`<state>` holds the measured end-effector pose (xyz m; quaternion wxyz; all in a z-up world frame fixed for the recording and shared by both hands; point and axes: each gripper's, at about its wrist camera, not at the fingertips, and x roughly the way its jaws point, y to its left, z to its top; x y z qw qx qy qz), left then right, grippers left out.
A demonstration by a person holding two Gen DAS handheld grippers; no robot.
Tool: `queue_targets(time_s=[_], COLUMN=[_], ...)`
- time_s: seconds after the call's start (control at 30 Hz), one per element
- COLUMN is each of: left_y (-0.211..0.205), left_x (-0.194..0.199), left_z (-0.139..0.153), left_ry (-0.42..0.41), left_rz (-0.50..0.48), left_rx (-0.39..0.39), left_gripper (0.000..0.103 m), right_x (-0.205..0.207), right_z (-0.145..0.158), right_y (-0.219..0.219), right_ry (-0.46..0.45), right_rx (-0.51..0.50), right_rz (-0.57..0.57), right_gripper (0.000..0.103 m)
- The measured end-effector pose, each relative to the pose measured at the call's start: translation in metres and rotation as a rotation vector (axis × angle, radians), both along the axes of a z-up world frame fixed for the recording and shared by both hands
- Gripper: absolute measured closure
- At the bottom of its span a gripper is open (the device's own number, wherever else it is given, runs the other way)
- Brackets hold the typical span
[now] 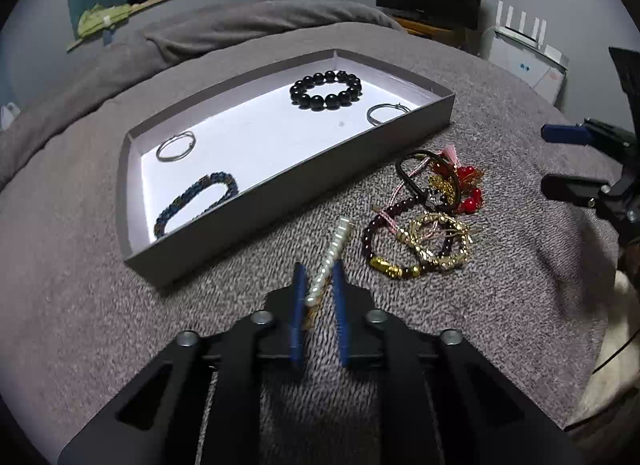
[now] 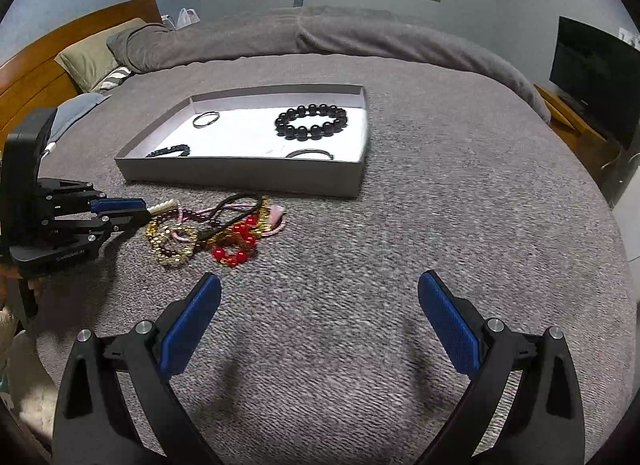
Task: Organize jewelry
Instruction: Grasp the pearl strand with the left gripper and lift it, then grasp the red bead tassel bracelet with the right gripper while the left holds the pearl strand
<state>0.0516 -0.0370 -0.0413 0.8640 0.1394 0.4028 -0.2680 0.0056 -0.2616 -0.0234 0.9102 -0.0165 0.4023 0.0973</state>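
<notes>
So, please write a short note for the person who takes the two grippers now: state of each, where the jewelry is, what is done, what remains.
Left gripper: jaws shut on the pearl bracelet, just above the grey blanket, beside the pile.
Right gripper: jaws wide open, holding nothing, hovering over bare blanket.
Done: in the grey tray lie the black bead bracelet, two metal hoops and the blue braided bracelet.
Left: put the pearl bracelet into the tray, then sort the tangled pile (gold chain, dark beads, red beads, black loop) in front of the tray.
</notes>
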Motion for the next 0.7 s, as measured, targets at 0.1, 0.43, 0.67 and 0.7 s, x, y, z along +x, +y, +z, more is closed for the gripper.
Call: queue_targets(time_s=[0.1, 0.43, 0.67, 0.7], left_y=[0.007, 0.029, 0.029, 0.029], left_x=[-0.003, -0.012, -0.011, -0.010], left_z=[0.002, 0.004, -0.001, -0.002], left_ry=[0.002, 0.014, 0.022, 0.024], left_rz=[0.026, 0.093, 0.098, 0.099], left_rx=[-0.014, -0.013, -0.010, -0.013], left_gripper=[0.097, 0.097, 0.097, 0.097], right_x=[0.003, 0.015, 0.027, 0.028], right_z=[-0.004, -0.016, -0.014, -0.013], right_y=[0.008, 0.037, 0.039, 0.040], right_ry=[0.006, 0.037, 0.032, 0.030], right_rx=[0.013, 0.059, 0.071, 0.065], right_rz=[0.017, 0.078, 0.067, 0.070], right_gripper=[0.011, 0.051, 0.074, 0.074])
